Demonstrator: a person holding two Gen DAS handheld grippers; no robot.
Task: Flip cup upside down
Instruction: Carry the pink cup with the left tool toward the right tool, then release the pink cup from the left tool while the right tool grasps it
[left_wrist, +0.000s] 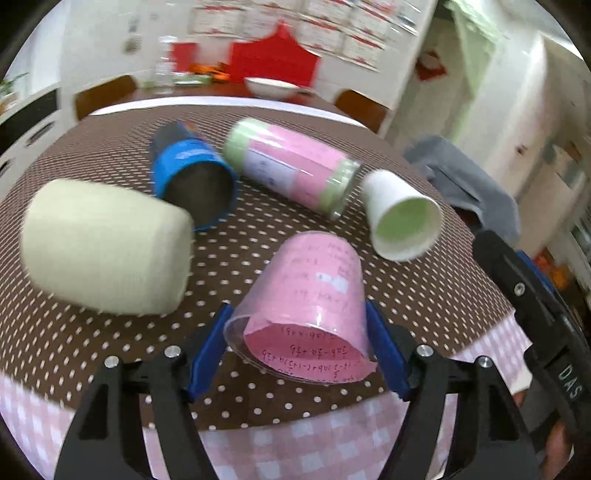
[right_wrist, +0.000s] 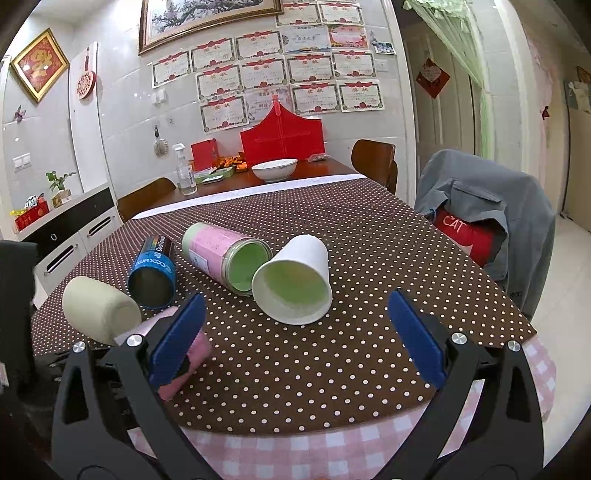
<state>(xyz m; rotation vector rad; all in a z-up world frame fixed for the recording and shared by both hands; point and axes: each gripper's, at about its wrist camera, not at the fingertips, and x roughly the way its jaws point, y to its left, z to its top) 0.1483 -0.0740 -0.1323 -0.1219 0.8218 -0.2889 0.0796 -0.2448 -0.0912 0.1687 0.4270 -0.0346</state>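
A clear plastic cup lined with pink paper (left_wrist: 314, 306) sits between the blue pads of my left gripper (left_wrist: 299, 347), mouth toward the camera, tilted above the dotted cloth. The jaws close on its sides. In the right wrist view only a pink edge of this cup (right_wrist: 192, 354) shows behind the left finger. My right gripper (right_wrist: 295, 332) is open and empty above the table's near edge, facing a white paper cup (right_wrist: 295, 280) that lies on its side. The white cup also shows in the left wrist view (left_wrist: 400, 218).
On the brown dotted tablecloth (right_wrist: 369, 258) lie a cream cup (left_wrist: 103, 247), a blue can (left_wrist: 192, 177) and a pink-and-green jar (left_wrist: 291, 166), all on their sides. A chair with a grey jacket (right_wrist: 487, 214) stands at the right. A white bowl (right_wrist: 274, 169) sits far back.
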